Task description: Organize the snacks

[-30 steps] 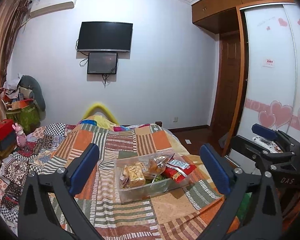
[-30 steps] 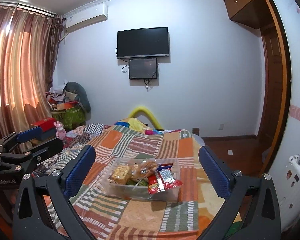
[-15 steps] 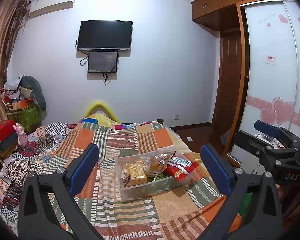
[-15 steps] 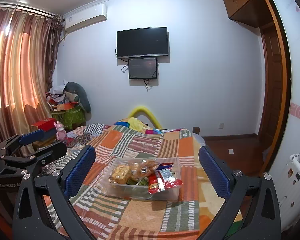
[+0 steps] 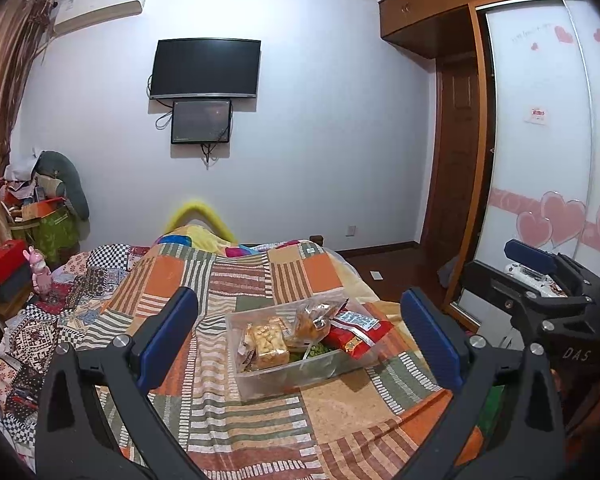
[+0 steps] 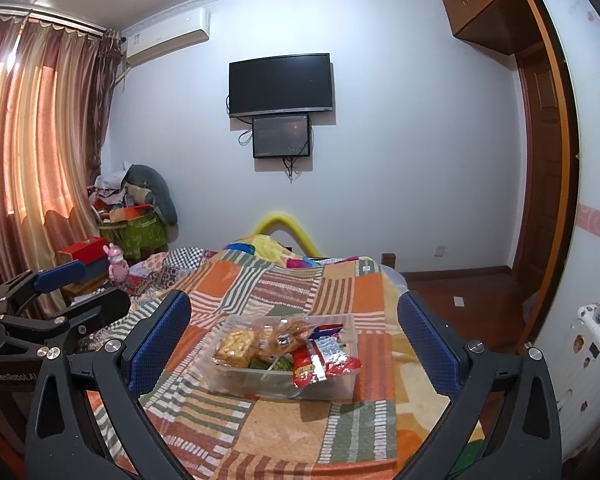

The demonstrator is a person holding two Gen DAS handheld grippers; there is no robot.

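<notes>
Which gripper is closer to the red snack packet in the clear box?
Right, by a little. The right gripper hovers open almost straight in front of the red packet; the left gripper hovers open further left, with the packet to its right.

Left gripper (image 5: 300, 334): black angular frame arms with triangular cut-outs are carrying flat blue textured pads (image 5: 168, 336), and silver screw heads are showing at the joints. Right gripper (image 6: 294, 342): the same black frame, blue dimpled pads (image 6: 158, 344) and silver screws are showing. White lettering is appearing on each body, "DAS" on the right gripper's, "GenRobot.AI" on the left's.
</notes>
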